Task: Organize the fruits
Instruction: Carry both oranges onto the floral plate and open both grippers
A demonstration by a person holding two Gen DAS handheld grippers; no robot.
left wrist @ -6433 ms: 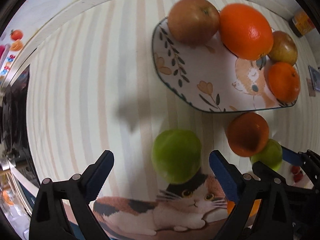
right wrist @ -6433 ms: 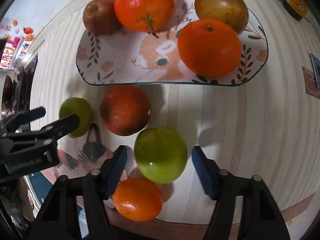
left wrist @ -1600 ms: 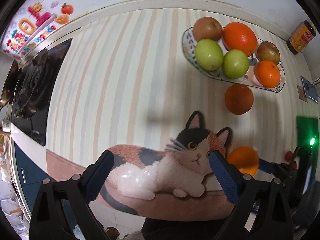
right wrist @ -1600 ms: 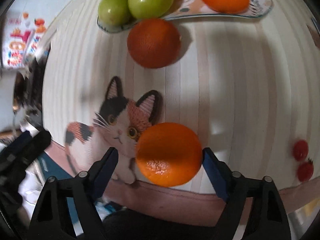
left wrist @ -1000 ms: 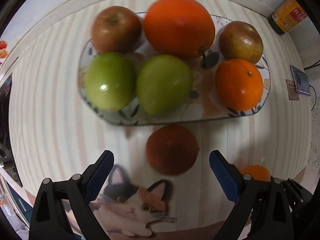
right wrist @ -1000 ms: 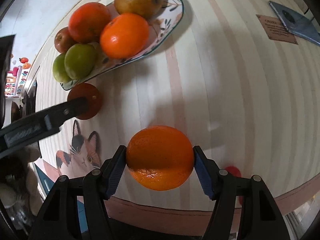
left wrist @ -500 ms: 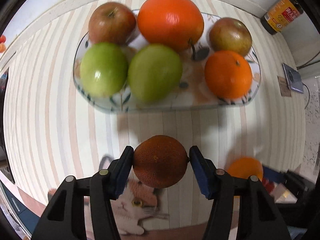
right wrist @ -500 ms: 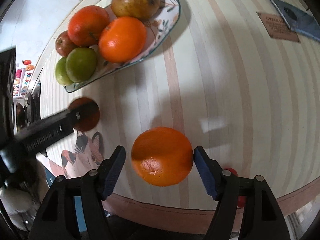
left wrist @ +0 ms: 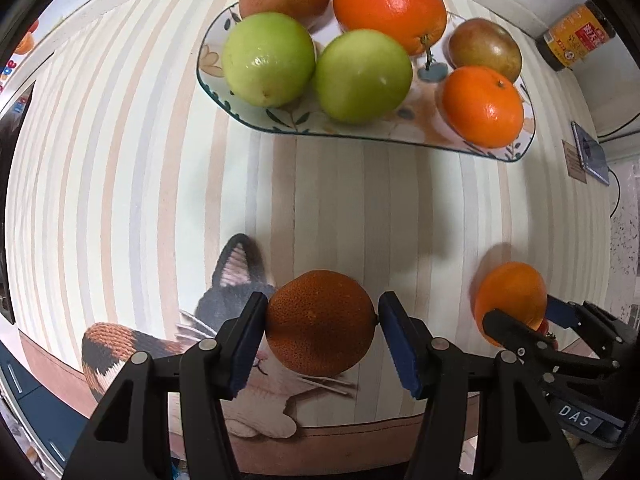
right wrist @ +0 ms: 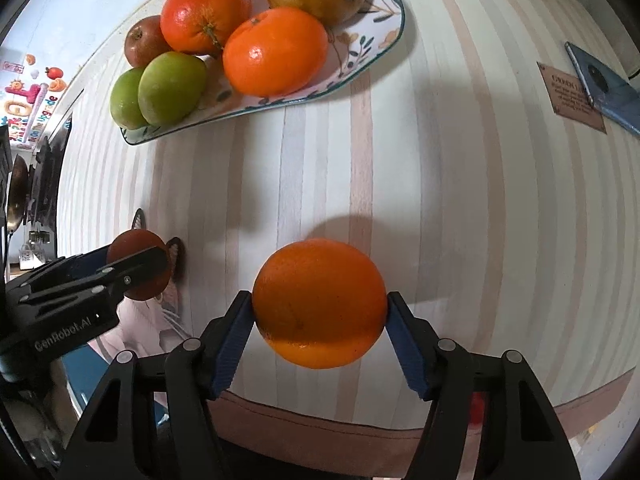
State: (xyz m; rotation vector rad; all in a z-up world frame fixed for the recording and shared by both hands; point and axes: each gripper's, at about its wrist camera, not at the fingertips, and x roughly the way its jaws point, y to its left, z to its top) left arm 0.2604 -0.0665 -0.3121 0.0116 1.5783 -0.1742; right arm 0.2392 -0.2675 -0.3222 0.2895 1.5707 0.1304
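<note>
Left wrist view: left claw (left wrist: 320,336), wide open a second ago, now closed on the dark orange (left wrist: 320,322), held above the tabletop (left wrist: 140,160) short of the plate (left wrist: 520,152). Six fruits on the plate; judged two left to deliver.

Right wrist view: right claw (right wrist: 319,332) clamped again on the bright orange (right wrist: 319,302) after a brief slackening. Only this view shows both its pads touching; the left view hides the far one.

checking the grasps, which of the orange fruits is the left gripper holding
The dark, rough-skinned orange, clamped in the left gripper. The bright orange sits in the right gripper; two others lie on the plate.
</note>
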